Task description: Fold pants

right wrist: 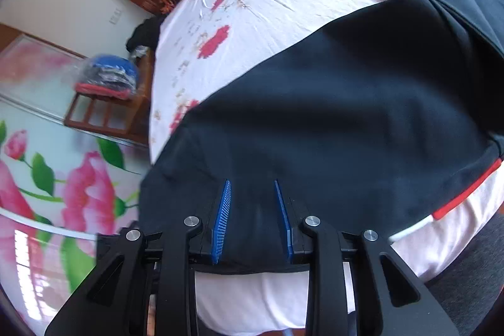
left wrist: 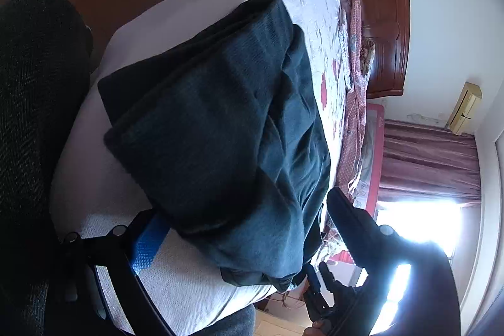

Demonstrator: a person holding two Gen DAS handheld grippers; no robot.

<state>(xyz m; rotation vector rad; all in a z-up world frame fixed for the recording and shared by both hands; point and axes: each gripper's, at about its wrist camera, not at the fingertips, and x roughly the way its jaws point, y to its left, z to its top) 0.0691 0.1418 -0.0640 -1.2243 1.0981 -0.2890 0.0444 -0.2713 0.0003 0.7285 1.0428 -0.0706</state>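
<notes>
From the left wrist view, the pants point(left wrist: 220, 128) lie bunched in thick, overlapping layers on the bed point(left wrist: 195, 279), a dark teal knit with a fine ribbed weave and soft rounded folds. The bed's sheet is white and finely textured, turning floral farther from the camera, towards the dark wooden headboard point(left wrist: 384, 21). The left gripper point(left wrist: 239, 238) has one blue ridged finger pad point(left wrist: 148, 247) resting on the bed at the pants' near edge; the other black finger stands well apart on the pants' far side, so the fingers are spread wide around the bundle.

From the right wrist view, the pants point(right wrist: 330, 115) look smooth and matte, draped across the bed point(right wrist: 252, 5) to its near edge. The right gripper point(right wrist: 253, 219) has its two blue ridged fingers partly apart, with the pants' hem lying between them.
</notes>
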